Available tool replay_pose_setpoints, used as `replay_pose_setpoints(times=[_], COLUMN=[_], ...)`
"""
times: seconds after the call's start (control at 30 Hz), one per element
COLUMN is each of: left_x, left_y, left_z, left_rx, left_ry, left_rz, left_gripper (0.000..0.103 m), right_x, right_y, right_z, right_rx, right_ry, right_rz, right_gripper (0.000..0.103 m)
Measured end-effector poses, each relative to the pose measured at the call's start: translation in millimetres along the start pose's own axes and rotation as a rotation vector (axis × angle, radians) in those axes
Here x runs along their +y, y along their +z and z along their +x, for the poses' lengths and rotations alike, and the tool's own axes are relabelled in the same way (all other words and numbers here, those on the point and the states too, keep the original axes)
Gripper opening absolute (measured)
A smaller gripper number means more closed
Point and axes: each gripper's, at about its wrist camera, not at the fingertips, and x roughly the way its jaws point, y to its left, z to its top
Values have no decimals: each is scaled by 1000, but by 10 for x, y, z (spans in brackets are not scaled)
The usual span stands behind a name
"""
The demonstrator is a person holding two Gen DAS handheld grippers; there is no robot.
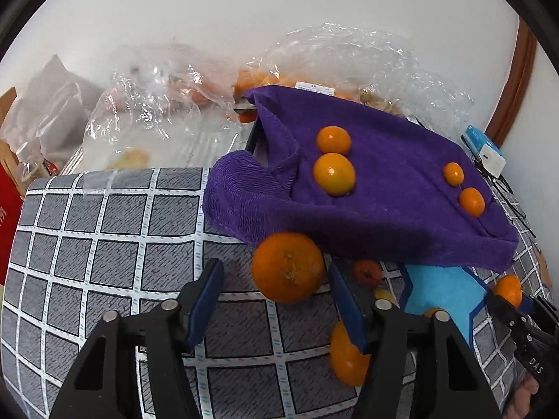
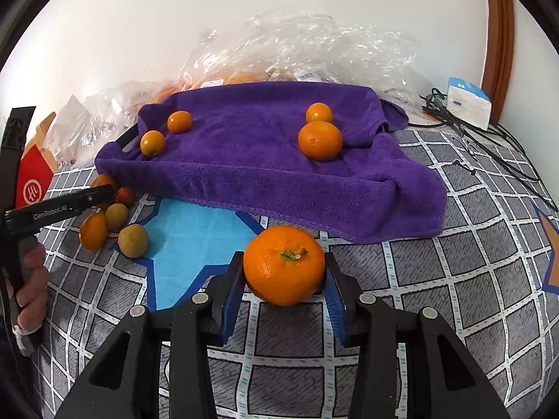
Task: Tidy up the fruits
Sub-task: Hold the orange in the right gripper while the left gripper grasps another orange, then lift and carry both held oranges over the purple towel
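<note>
Tangerine sits gripped in right tool; left tool, marked "GenRobot.AI", gapes empty.

White wall, brown wooden trim at right

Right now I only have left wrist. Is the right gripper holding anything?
Observer: Yes. The right gripper is shut on a large mandarin, one finger on each side, with the green stem facing the camera.
Operator: Near my fingers, is it all oranges? My right finger blocks the pile.
Observer: No. A yellow-green fruit lies at the left edge of the blue patch, and a second yellow-green fruit lies just behind it.
</note>
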Motion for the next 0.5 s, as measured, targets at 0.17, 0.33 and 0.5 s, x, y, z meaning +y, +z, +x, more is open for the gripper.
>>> replay_pose_setpoints(times=[0.17, 0.33, 0.5], left_x=[95, 147, 238], left_y=[-28, -46, -30], left_z=[-32, -78, -111], left_rx=[-20, -41, -62], left_ry=[-53, -45, -49], left_rz=[-45, -78, -125], left_gripper=[39, 39, 39], right_x=[-50, -40, -14], right_y=[12, 2, -12], right_z=[12, -1, -27], right_rx=[6, -4, -13], right_ry=[61, 51, 35], right_rz=[27, 33, 21], right_gripper=[43, 43, 43])
